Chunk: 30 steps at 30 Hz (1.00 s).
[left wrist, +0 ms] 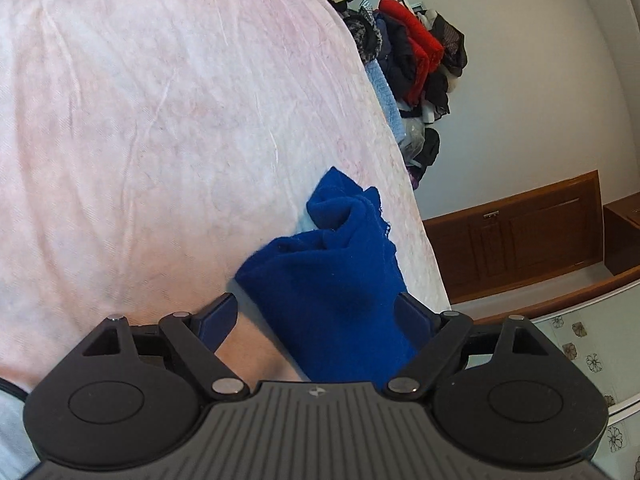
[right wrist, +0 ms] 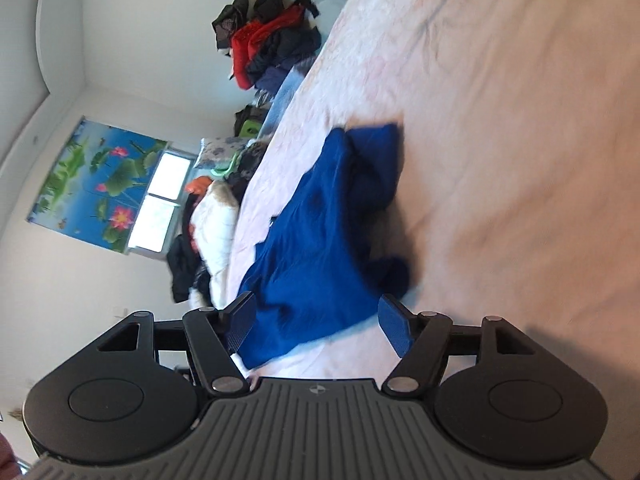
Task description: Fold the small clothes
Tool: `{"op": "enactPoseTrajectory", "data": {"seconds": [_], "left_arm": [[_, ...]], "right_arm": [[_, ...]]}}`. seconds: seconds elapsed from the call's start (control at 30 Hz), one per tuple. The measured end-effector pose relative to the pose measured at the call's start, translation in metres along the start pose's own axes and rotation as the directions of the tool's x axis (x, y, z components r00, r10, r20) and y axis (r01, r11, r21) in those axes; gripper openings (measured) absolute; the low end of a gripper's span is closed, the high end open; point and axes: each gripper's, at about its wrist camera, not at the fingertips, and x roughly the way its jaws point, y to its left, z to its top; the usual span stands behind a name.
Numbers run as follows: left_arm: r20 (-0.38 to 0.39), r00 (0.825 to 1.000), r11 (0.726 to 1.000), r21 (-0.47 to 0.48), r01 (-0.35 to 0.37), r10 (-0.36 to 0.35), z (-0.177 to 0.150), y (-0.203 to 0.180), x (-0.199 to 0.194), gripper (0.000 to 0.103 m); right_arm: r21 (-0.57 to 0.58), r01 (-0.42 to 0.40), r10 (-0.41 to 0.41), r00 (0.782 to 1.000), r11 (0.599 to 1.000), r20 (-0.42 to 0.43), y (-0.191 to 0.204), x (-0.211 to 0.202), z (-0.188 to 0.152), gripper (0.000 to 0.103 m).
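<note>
Jaws of the left gripper [left wrist: 318, 312] stand wide apart, and the blue garment [left wrist: 332, 276] lies loosely between them without either dark blue pad pressing on it. In the left wrist view the cloth bunches up in rumpled folds ahead of the fingers, with one corner pointing away from the camera, and it rests on the pale pink bed cover [left wrist: 160, 120] close to the bed's edge. Beyond that edge a heap of dark and red clothes [left wrist: 416, 52] is stacked against the white wall, with a white padded item above it, and a brown wooden panel [left wrist: 516, 236] runs along the lower wall.

The right gripper [right wrist: 316, 320] also has its jaws spread, its textured blue pads clear of the fabric. The blue garment [right wrist: 320, 240] stretches out ahead of it and partly between the fingers, crumpled and blurred, lying on the same bed cover [right wrist: 500, 120]. Past the bed's far side sit more piled clothes [right wrist: 272, 40], a white quilted bundle [right wrist: 216, 224], and a window half covered by a lotus-print blind [right wrist: 92, 180].
</note>
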Motion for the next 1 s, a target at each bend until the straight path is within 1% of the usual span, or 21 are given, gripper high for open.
{"op": "enactPoseTrajectory", "data": {"seconds": [0.03, 0.07, 0.1, 0.13, 0.17, 0.23, 0.27, 0.33, 0.37, 0.43, 0.47, 0.5, 0.57, 0.63, 0.67, 0.7, 0.8, 0.93, 1.0], "left_arm": [[0.012, 1.000, 1.000, 0.009, -0.002, 0.002, -0.002, -0.005, 0.005, 0.084], [0.009, 1.000, 1.000, 0.009, 0.017, -0.017, -0.004, -0.009, 0.011, 0.069], [-0.020, 0.999, 1.000, -0.003, 0.026, -0.026, -0.007, -0.012, 0.018, 0.052], [-0.052, 0.999, 1.000, -0.020, 0.010, -0.011, -0.010, -0.011, 0.024, 0.049], [-0.063, 0.998, 1.000, -0.023, -0.003, 0.001, -0.014, -0.011, 0.028, 0.049], [-0.045, 0.999, 0.999, 0.038, -0.016, 0.018, -0.022, -0.016, 0.032, 0.048], [-0.038, 0.999, 0.999, 0.042, -0.020, 0.021, -0.022, -0.017, 0.032, 0.048], [-0.024, 1.000, 1.000, -0.003, -0.013, 0.013, -0.020, -0.015, 0.034, 0.048], [-0.016, 1.000, 1.000, -0.007, -0.012, 0.012, -0.018, -0.015, 0.036, 0.048], [-0.001, 0.999, 0.998, 0.028, -0.048, 0.048, -0.018, -0.020, 0.040, 0.034], [-0.001, 0.997, 0.996, 0.051, -0.077, 0.077, -0.019, -0.022, 0.043, 0.016], [-0.005, 0.995, 0.993, 0.067, -0.101, 0.101, -0.019, -0.021, 0.046, 0.008], [-0.005, 0.995, 0.992, 0.068, -0.102, 0.103, -0.019, -0.019, 0.047, 0.007], [-0.001, 0.995, 0.991, 0.088, -0.099, 0.099, -0.017, -0.023, 0.045, 0.007], [0.001, 0.996, 0.991, 0.092, -0.092, 0.092, -0.016, -0.024, 0.043, 0.007], [0.002, 0.996, 0.991, 0.098, -0.087, 0.087, -0.015, -0.025, 0.040, 0.006], [-0.002, 0.998, 0.991, 0.120, -0.056, 0.056, -0.012, -0.031, 0.030, 0.005], [-0.018, 1.000, 0.987, 0.163, -0.018, 0.021, -0.012, -0.042, 0.013, 0.005], [-0.039, 0.999, 0.984, 0.176, 0.018, -0.012, -0.015, -0.047, 0.000, 0.005]], "right_arm": [[-0.003, 0.024, -0.024, 1.000, 1.000, -0.003, 0.000, 0.008, -0.003, 0.065], [-0.009, 0.053, -0.053, 0.999, 0.999, -0.002, 0.001, 0.015, -0.007, 0.064], [-0.008, 0.076, -0.076, 0.997, 0.997, 0.010, 0.002, 0.020, -0.010, 0.060], [-0.002, 0.097, -0.097, 0.995, 0.995, 0.027, 0.002, 0.025, -0.013, 0.057], [0.010, 0.110, -0.111, 0.993, 0.994, 0.042, 0.003, 0.029, -0.017, 0.056], [0.026, 0.130, -0.132, 0.989, 0.991, 0.069, 0.003, 0.037, -0.021, 0.055], [0.034, 0.139, -0.141, 0.986, 0.990, 0.090, 0.003, 0.040, -0.023, 0.057], [0.039, 0.144, -0.147, 0.984, 0.989, 0.103, 0.005, 0.047, -0.024, 0.057], [0.046, 0.146, -0.150, 0.983, 0.988, 0.107, 0.006, 0.051, -0.024, 0.057], [0.059, 0.146, -0.152, 0.980, 0.988, 0.125, 0.008, 0.058, -0.024, 0.058], [0.053, 0.162, -0.168, 0.976, 0.985, 0.138, 0.009, 0.061, -0.025, 0.057], [0.044, 0.181, -0.185, 0.973, 0.983, 0.141, 0.011, 0.066, -0.024, 0.053], [0.039, 0.203, -0.206, 0.968, 0.978, 0.144, 0.013, 0.076, -0.021, 0.048], [0.039, 0.235, -0.238, 0.960, 0.971, 0.150, 0.012, 0.084, -0.019, 0.026], [0.054, 0.227, -0.233, 0.961, 0.972, 0.147, 0.007, 0.087, -0.018, 0.015], [0.072, 0.207, -0.216, 0.965, 0.976, 0.149, 0.005, 0.087, -0.018, 0.011], [0.034, 0.183, -0.186, 0.971, 0.983, 0.151, 0.011, 0.083, -0.018, 0.012], [0.010, 0.119, -0.119, 0.985, 0.993, 0.125, 0.024, 0.066, -0.018, 0.009], [0.000, 0.091, -0.091, 0.989, 0.996, 0.113, 0.031, 0.056, -0.019, 0.009]]}}
